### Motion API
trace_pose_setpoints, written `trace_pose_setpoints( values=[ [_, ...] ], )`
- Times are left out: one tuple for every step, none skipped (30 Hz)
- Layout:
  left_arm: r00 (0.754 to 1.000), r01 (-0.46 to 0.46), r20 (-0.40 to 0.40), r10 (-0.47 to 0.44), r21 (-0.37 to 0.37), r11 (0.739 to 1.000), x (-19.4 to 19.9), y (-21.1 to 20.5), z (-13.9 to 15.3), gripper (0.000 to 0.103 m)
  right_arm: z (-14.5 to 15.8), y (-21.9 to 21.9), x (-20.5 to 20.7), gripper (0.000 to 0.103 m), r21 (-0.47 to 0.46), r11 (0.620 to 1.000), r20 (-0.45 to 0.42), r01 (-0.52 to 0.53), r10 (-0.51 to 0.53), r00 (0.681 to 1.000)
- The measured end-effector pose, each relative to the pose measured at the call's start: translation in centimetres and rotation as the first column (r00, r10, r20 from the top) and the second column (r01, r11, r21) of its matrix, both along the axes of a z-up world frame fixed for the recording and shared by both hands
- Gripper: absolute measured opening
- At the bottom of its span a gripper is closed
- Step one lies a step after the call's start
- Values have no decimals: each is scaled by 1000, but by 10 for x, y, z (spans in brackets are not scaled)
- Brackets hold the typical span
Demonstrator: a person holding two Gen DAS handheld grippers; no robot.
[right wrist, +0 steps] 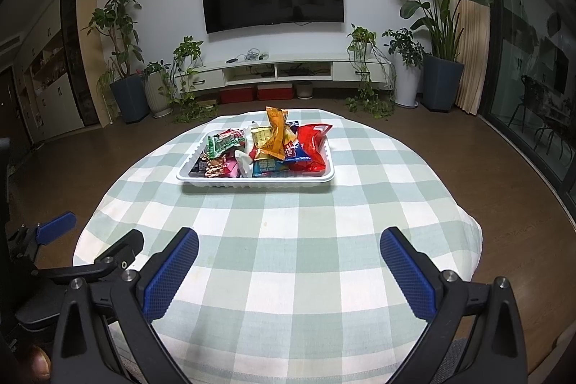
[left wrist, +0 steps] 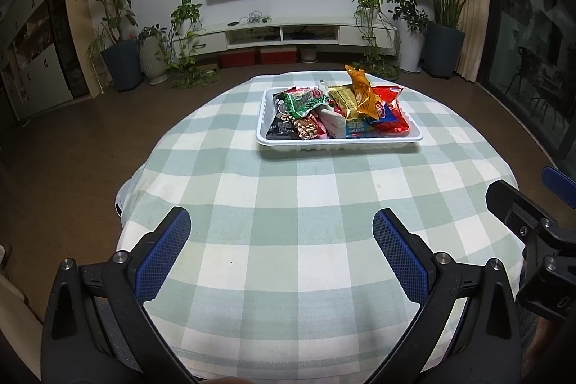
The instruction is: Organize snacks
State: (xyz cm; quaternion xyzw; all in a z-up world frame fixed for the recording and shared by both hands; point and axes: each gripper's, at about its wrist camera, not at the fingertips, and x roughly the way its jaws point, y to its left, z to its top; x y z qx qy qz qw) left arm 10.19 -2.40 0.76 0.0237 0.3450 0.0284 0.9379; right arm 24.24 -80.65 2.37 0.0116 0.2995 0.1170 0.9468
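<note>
Snacks (left wrist: 338,110) lie heaped in a white tray (left wrist: 338,141) toward the far edge of the table (left wrist: 288,222) in the left wrist view; the left gripper (left wrist: 280,254) hovers near the near edge, fingers spread and empty. In the right wrist view, the right gripper (right wrist: 288,272) is likewise released and holding nothing. Packets gathered so would fit either a finished tidy-up or a pile awaiting sorting.
</note>
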Motion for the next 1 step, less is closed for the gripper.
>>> trace_pose_setpoints(
  values=[
    [1000, -2, -2, 2, -2, 1000, 0, 0, 0, 103, -2, -1, -1, 103, 1, 1000, -3, -1, 1, 1000]
  ],
)
